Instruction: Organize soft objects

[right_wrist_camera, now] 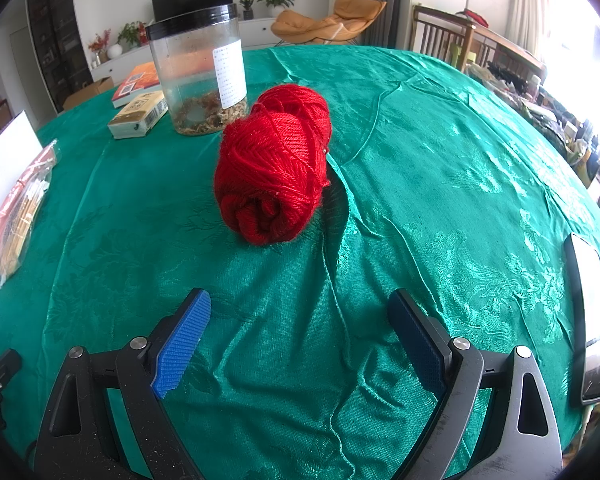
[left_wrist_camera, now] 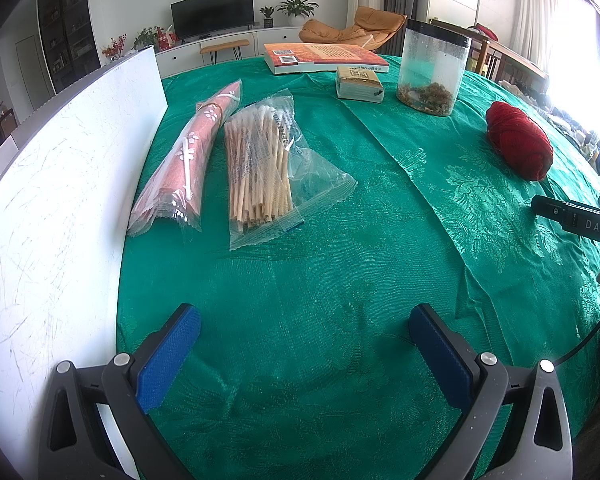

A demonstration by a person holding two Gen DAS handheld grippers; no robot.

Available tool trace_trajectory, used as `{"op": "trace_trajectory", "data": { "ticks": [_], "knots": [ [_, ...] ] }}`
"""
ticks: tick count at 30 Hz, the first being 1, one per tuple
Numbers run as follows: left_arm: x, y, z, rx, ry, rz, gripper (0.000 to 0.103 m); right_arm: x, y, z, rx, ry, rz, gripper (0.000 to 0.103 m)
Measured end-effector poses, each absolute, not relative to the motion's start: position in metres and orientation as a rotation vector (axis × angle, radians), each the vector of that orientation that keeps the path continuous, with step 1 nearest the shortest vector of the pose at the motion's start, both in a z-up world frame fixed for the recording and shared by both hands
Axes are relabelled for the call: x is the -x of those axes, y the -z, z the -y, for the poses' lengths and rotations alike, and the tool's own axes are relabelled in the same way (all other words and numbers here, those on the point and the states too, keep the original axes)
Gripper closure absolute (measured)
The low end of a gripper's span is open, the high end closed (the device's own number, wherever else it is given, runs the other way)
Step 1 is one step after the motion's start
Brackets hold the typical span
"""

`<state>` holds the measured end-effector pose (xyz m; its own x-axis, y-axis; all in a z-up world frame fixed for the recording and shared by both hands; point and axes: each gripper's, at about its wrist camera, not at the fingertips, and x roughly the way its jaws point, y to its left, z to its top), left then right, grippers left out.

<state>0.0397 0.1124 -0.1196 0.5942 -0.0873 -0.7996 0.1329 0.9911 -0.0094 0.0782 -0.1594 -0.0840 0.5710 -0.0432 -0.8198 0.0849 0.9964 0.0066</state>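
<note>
Nothing looks sorted yet: the red yarn ball (right_wrist_camera: 274,164) lies on the bench just in front of the plastic jar (right_wrist_camera: 199,72), ungrasped; left gripper (left_wrist_camera: 304,344) and right gripper (right_wrist_camera: 300,332) fingers both released and empty

On the tabletop (left_wrist_camera: 340,280), the swab packet (left_wrist_camera: 260,164) lies just right of the wrapped roll (left_wrist_camera: 188,152), the yarn skein (right_wrist_camera: 274,164) well right, with the jar (right_wrist_camera: 200,76), small box (right_wrist_camera: 140,116) and book (left_wrist_camera: 324,56) behind.
</note>
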Motion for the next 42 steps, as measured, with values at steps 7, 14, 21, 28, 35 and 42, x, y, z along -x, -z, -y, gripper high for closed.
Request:
{"op": "trace_trajectory", "data": {
  "ticks": [7,14,21,28,35,42],
  "knots": [
    [-0.04,0.119,-0.113,-0.053,0.128,-0.926,0.0,-0.078,0.084,0.159,-0.047,0.075,-0.96,0.011],
    [-0.06,0.097,-0.098,-0.09,0.139,-0.944,0.0,-0.078,0.084,0.159,-0.047,0.075,-0.96,0.011],
    [-0.139,0.099,-0.107,0.007,0.024,-1.013,0.007,-0.078,0.084,0.159,-0.047,0.075,-0.96,0.01],
    [-0.172,0.109,-0.098,0.011,0.011,-1.021,0.05,-0.077,0.08,0.164,-0.089,0.062,-0.951,0.012],
    [-0.166,0.096,-0.084,0.08,0.074,-1.013,0.069,-0.117,0.047,0.196,-0.29,-0.032,-0.896,0.012],
    [-0.142,0.044,-0.102,0.223,0.162,-0.928,0.069,-0.172,0.05,0.199,-0.254,-0.086,-1.007,0.062]
  ]
}}
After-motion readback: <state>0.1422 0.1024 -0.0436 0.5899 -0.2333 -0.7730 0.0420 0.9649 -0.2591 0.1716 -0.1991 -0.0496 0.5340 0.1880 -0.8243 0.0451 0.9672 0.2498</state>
